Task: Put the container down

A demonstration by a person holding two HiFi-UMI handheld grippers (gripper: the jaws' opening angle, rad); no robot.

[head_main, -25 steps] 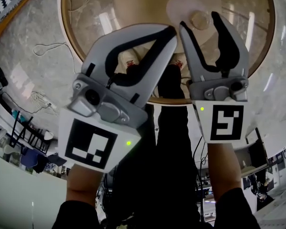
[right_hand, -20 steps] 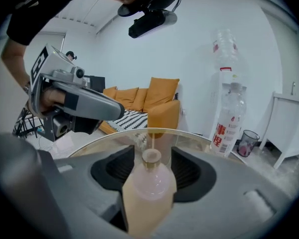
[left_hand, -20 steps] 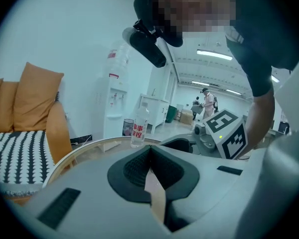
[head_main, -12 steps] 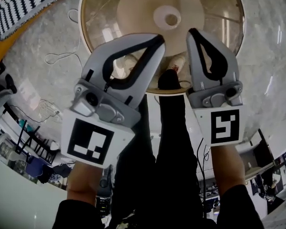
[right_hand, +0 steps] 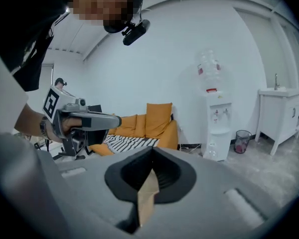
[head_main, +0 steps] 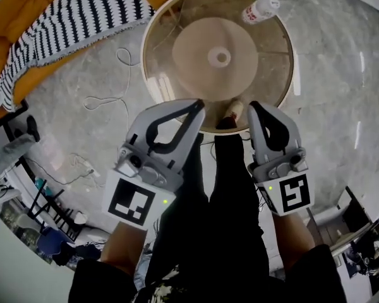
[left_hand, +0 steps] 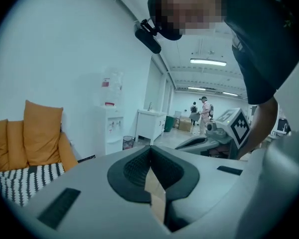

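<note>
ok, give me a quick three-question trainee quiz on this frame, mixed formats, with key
1. What colour is the sofa under the black-and-white striped blanket?
2. Where is the clear plastic bottle? A: on the round glass-topped table, near its rim. B: on that sofa. C: inside a box.
3. True or false: the right hand-held gripper has something clamped between its jaws.

Key: 1 orange; 2 A; 3 false, its jaws are shut on nothing.
</note>
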